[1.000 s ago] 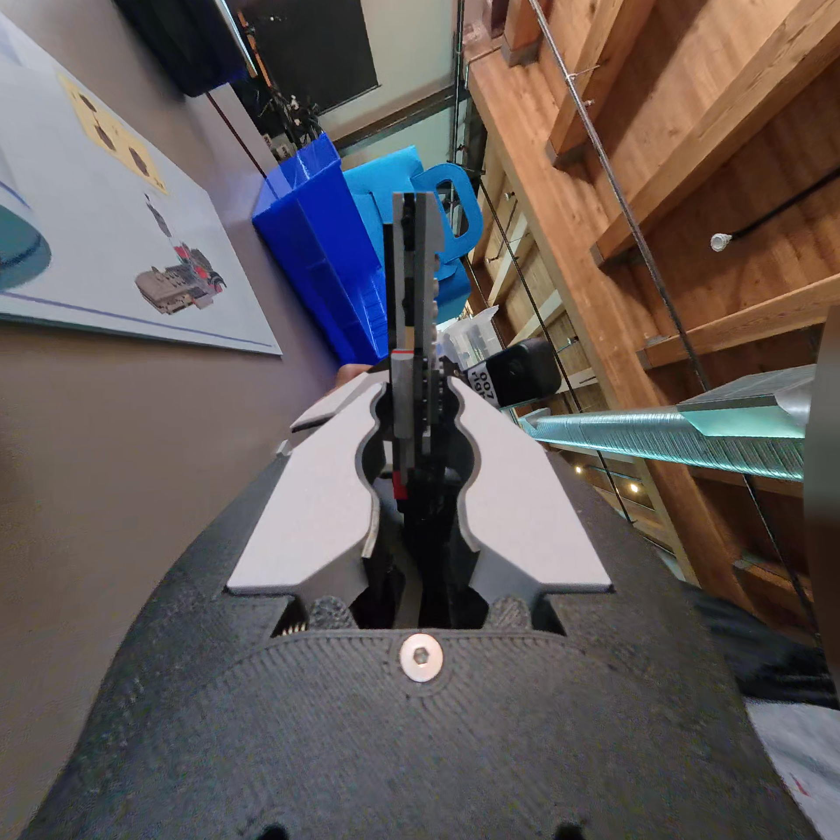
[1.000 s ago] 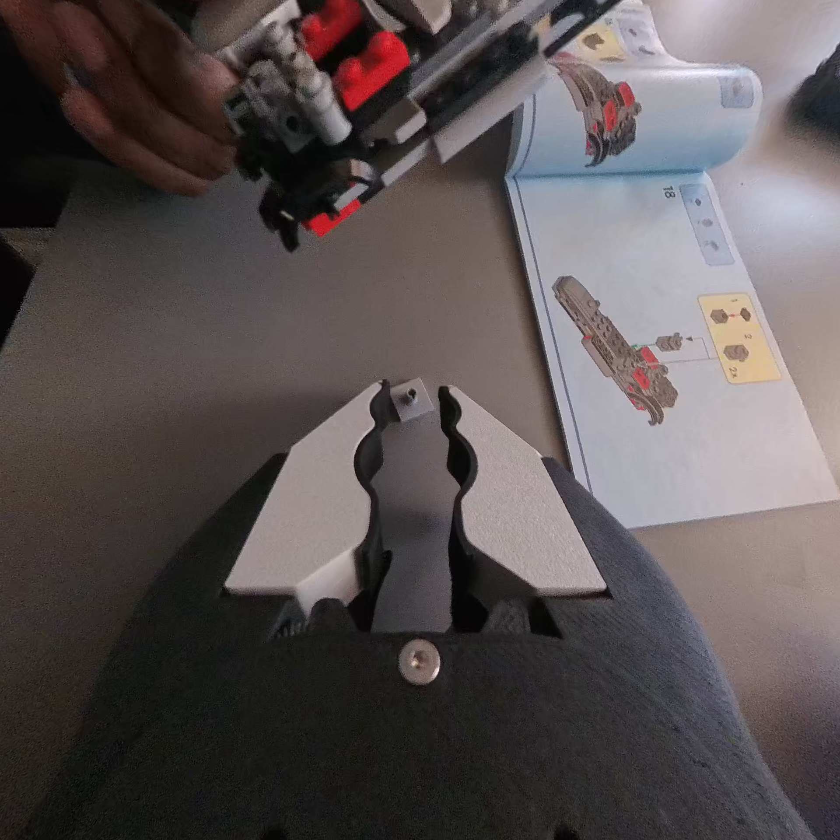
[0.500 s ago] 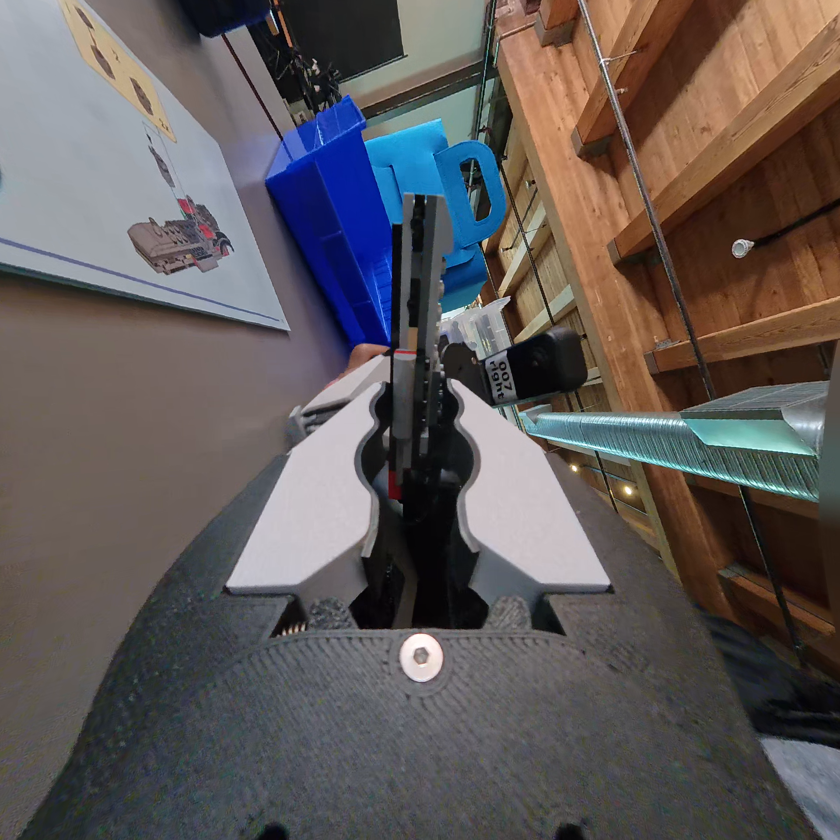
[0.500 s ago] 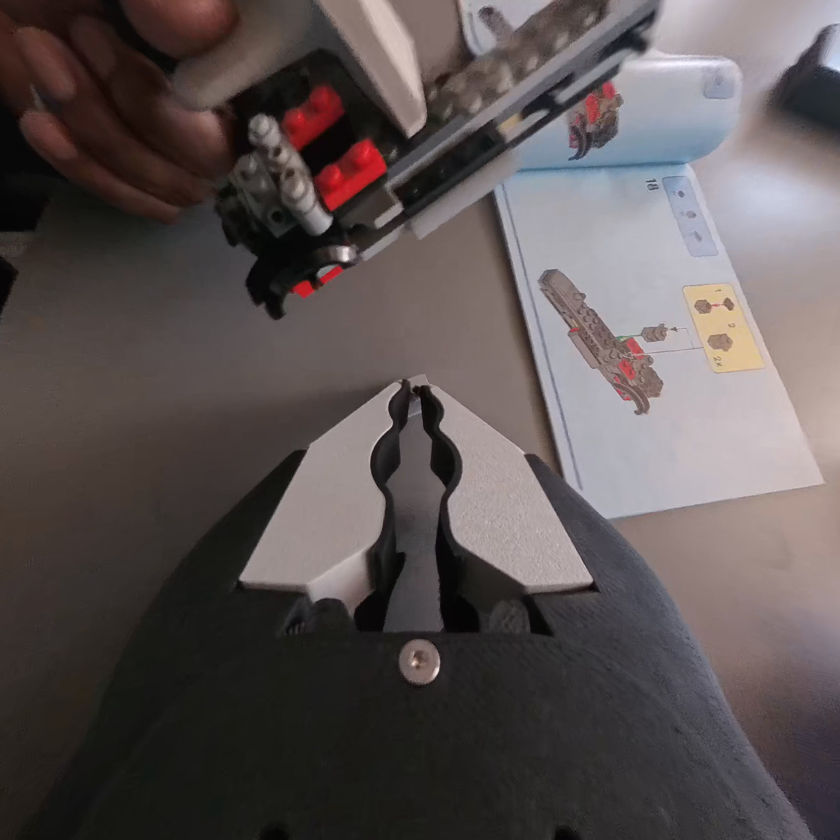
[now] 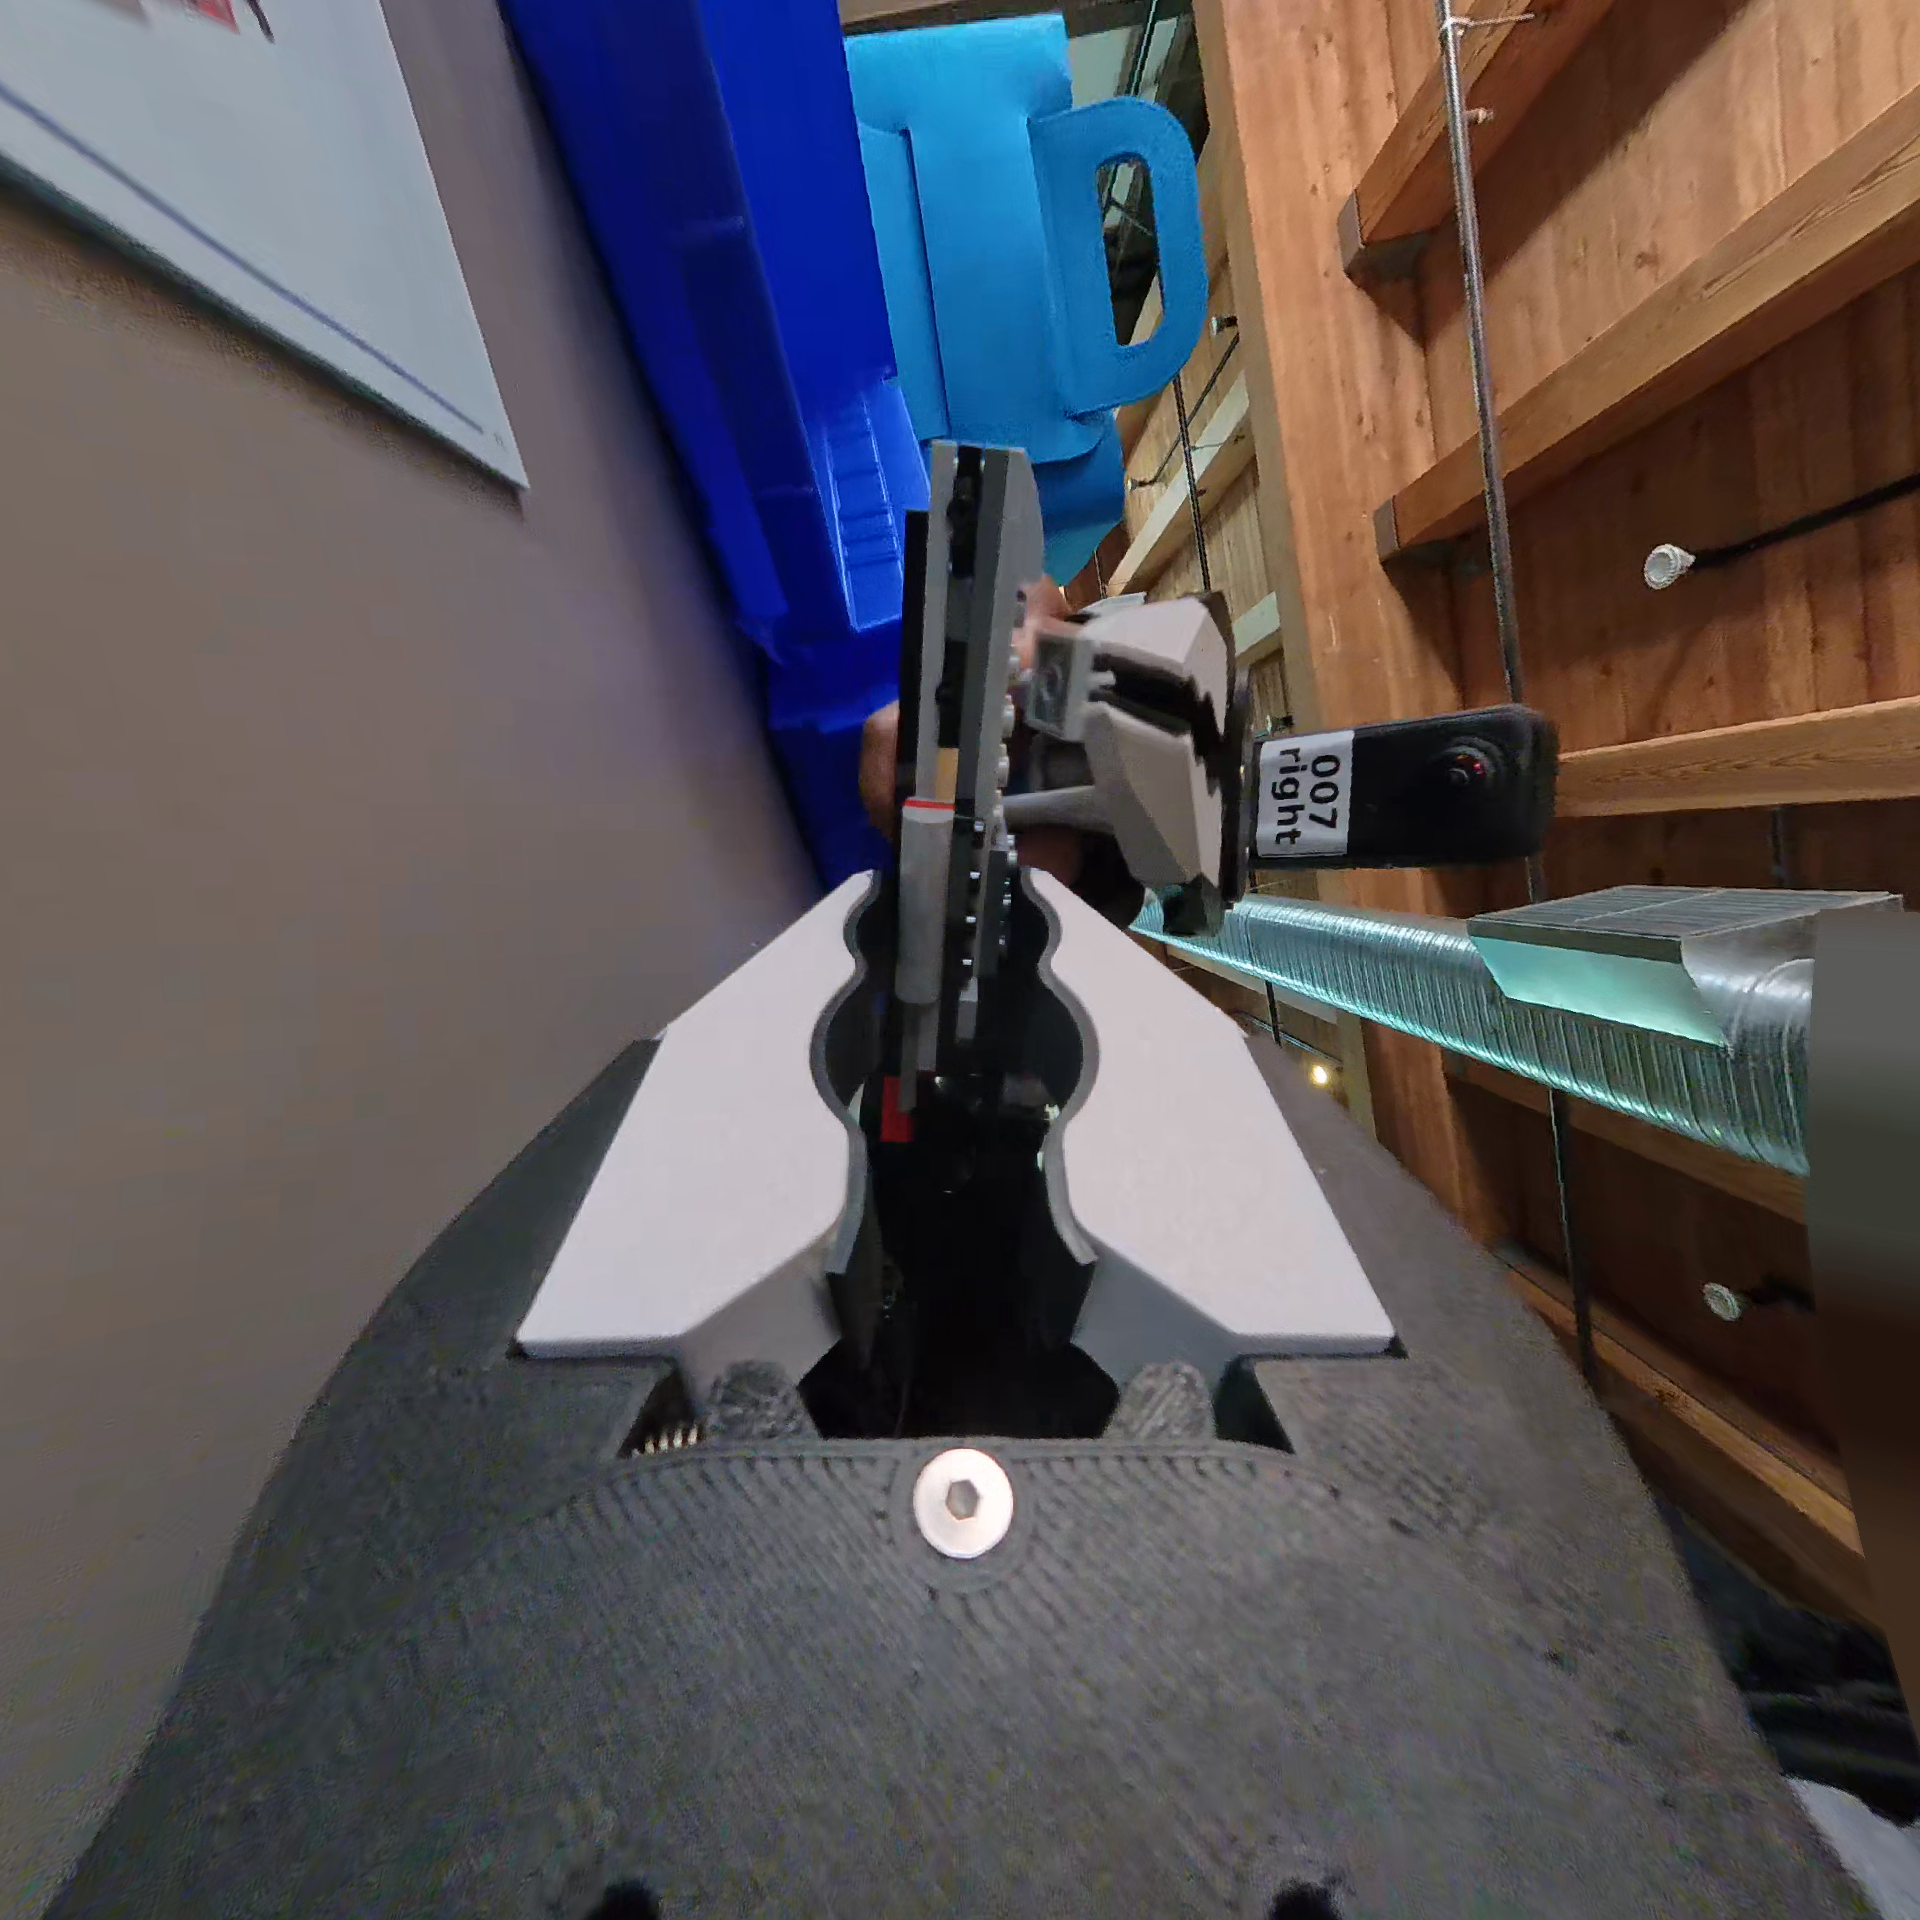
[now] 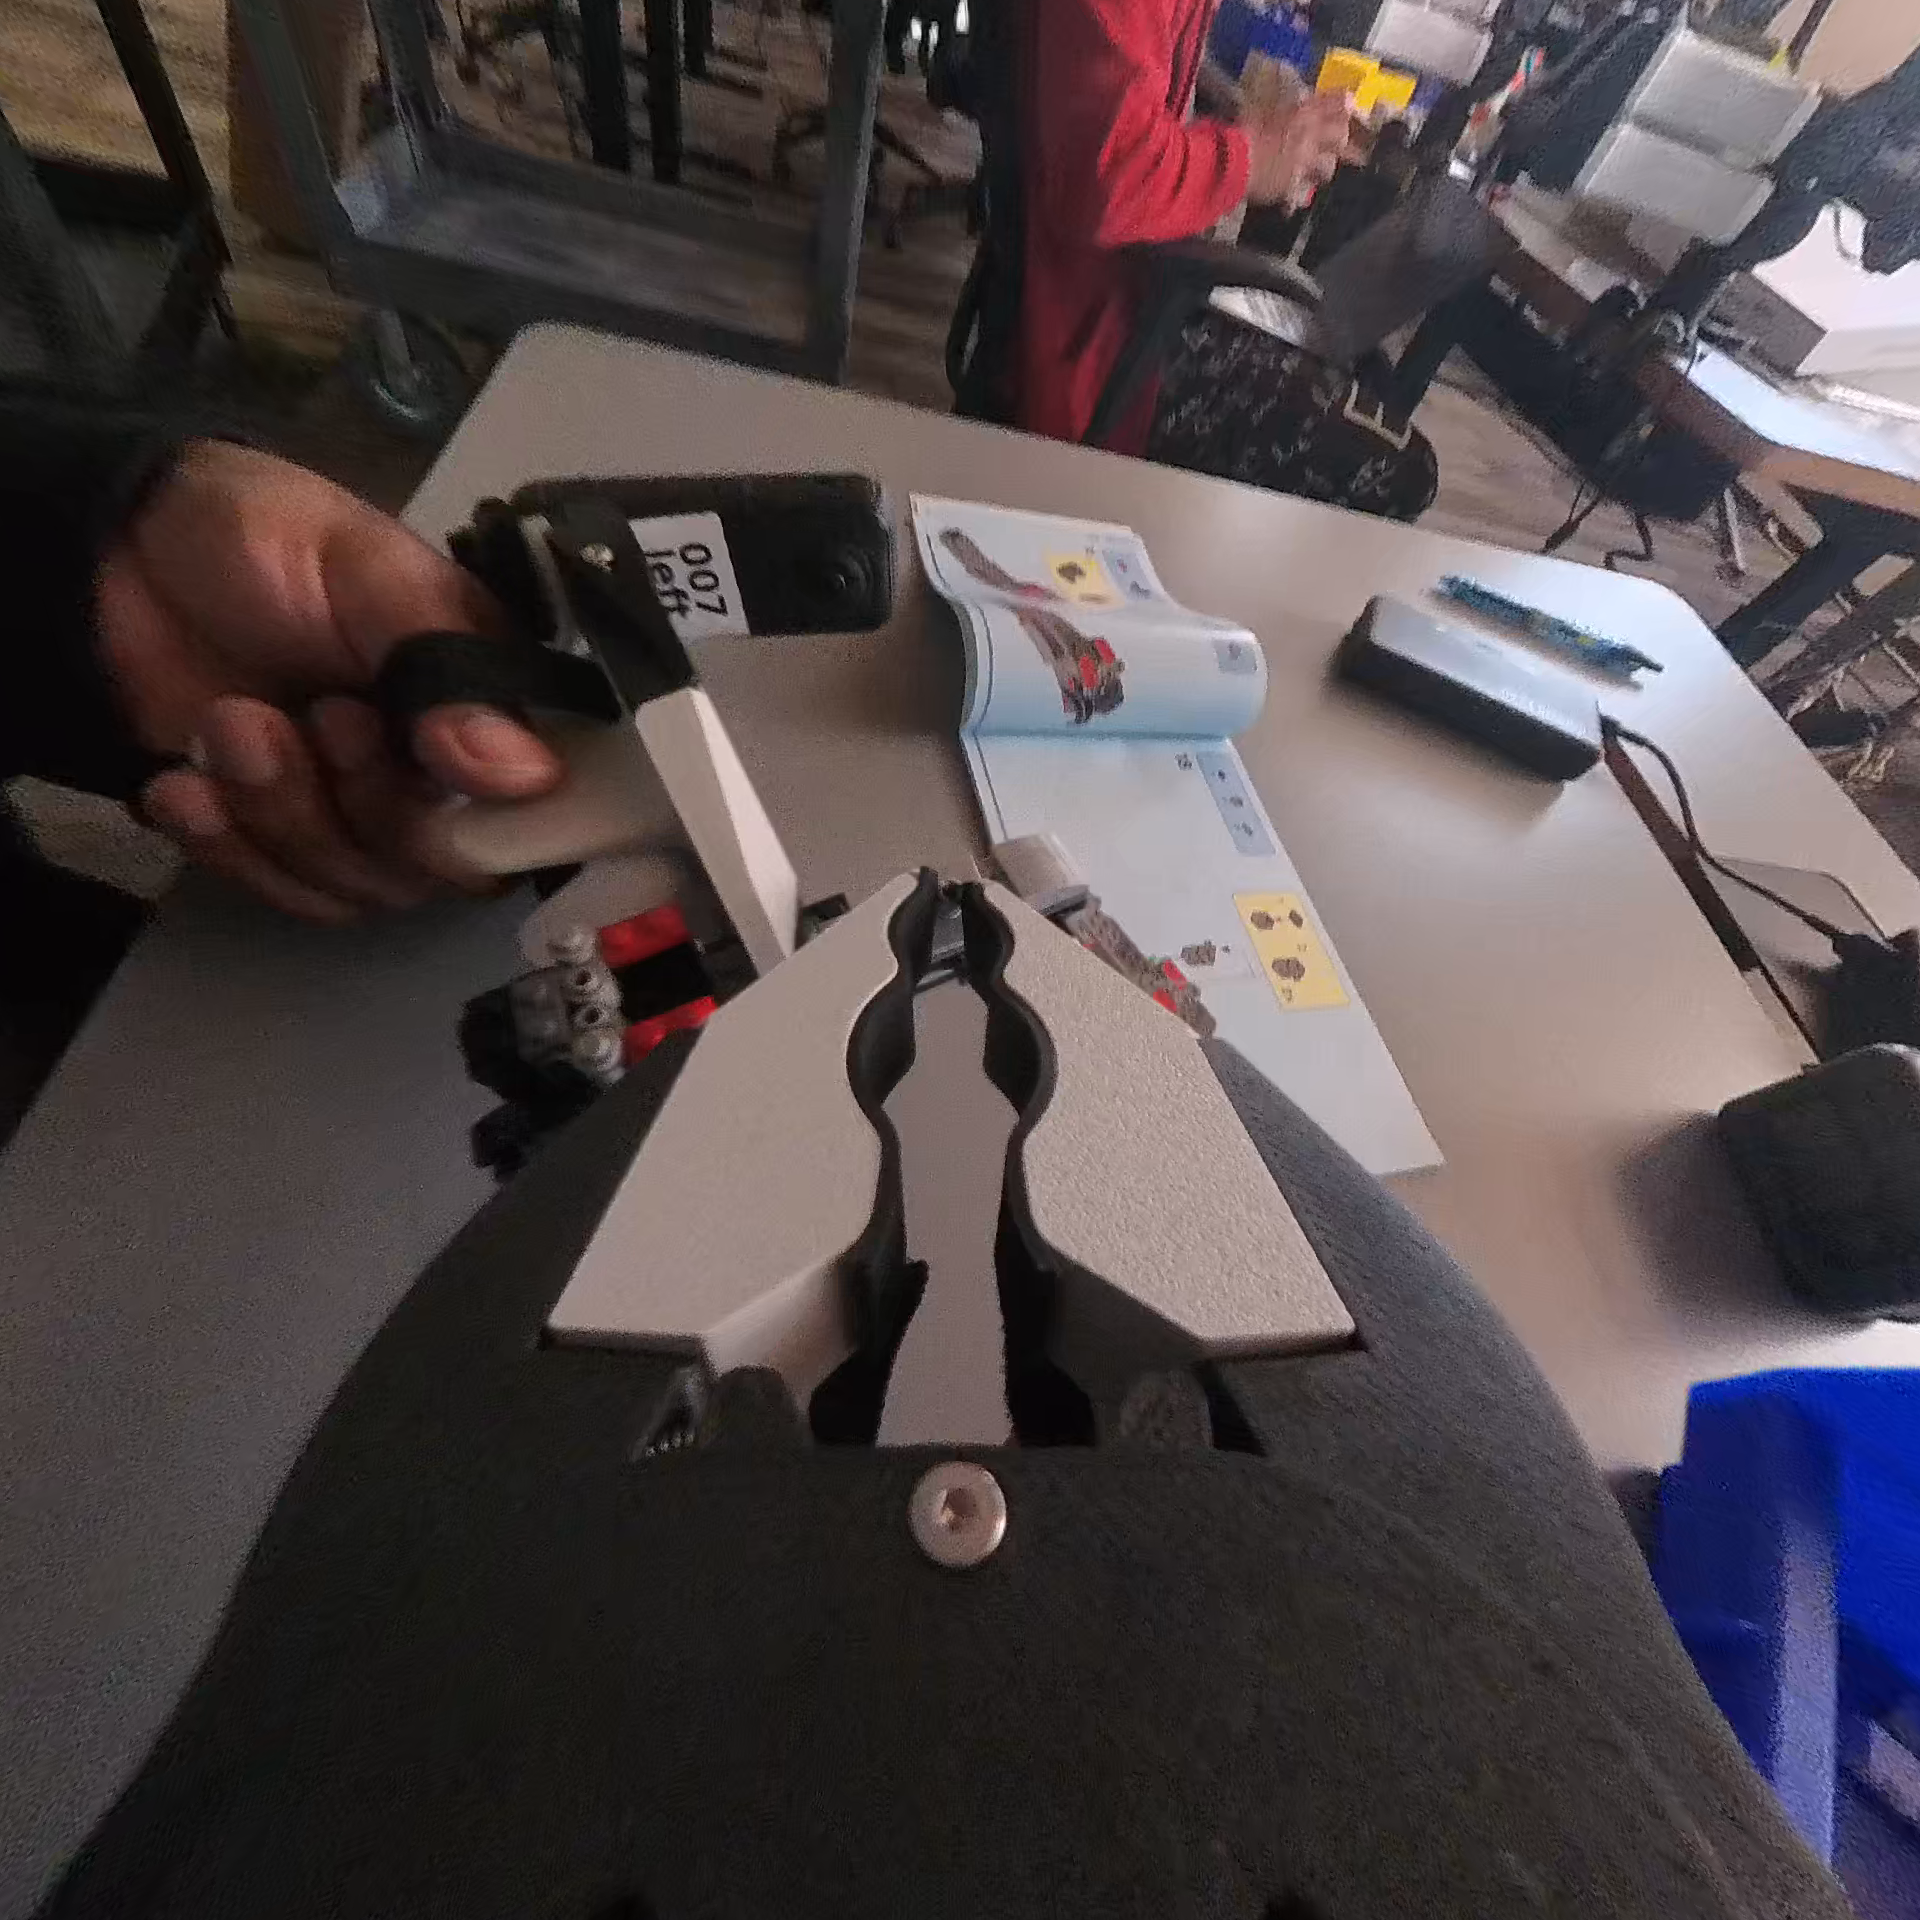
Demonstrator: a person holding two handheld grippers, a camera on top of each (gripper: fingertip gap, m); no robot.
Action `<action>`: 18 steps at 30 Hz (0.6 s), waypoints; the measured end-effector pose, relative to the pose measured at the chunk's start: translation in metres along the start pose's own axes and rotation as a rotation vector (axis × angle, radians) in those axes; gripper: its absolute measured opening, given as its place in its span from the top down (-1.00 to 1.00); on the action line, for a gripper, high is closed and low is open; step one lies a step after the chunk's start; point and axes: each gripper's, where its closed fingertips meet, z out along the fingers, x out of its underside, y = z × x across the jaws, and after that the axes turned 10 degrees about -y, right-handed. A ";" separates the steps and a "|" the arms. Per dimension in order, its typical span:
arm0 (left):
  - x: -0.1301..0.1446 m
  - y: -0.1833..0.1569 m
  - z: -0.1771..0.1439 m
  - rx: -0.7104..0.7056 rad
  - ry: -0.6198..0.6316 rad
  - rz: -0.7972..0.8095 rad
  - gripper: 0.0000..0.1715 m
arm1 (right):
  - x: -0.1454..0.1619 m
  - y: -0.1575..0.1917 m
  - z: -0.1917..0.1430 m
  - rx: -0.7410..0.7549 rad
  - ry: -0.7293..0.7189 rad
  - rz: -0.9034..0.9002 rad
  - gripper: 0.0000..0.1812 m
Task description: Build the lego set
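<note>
My left gripper (image 5: pixel 951 904) is shut on the long grey and black lego model (image 5: pixel 961 675), which sticks out past the fingertips. My right gripper (image 6: pixel 945 896) is shut on a small grey piece (image 6: pixel 948 933). In the left wrist view the right gripper (image 5: pixel 1081 727) holds that piece (image 5: pixel 1058 681) right beside the model's studded side; I cannot tell whether they touch. In the right wrist view the left gripper (image 6: pixel 743 852), held by a hand (image 6: pixel 281 665), is just left of my fingertips, and the model's red, black and grey end (image 6: pixel 608 992) shows below it.
The open instruction booklet (image 6: pixel 1122 769) lies on the grey table (image 6: pixel 1455 935) behind the grippers. A black device (image 6: pixel 1465 686) with a cable lies at the far right. A blue bin (image 6: pixel 1808 1507) is at the near right. A person in red (image 6: pixel 1101 208) sits beyond the table. The tips of one gripper are about 4 cm away from the tips of the other.
My right gripper closed on the small grey piece on the table, lifted it and brought it beside the model. My left gripper turned and shifted the model.
</note>
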 end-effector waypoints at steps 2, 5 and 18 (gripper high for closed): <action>0.006 0.002 0.005 -0.011 0.010 0.000 0.75 | 0.005 0.000 -0.002 -0.002 0.017 0.002 0.94; 0.010 0.006 0.008 -0.033 0.013 0.011 0.75 | 0.010 -0.003 -0.006 0.005 0.042 0.003 0.94; 0.013 0.007 0.011 -0.032 0.031 0.004 0.75 | 0.016 0.000 -0.002 0.005 0.077 -0.018 0.93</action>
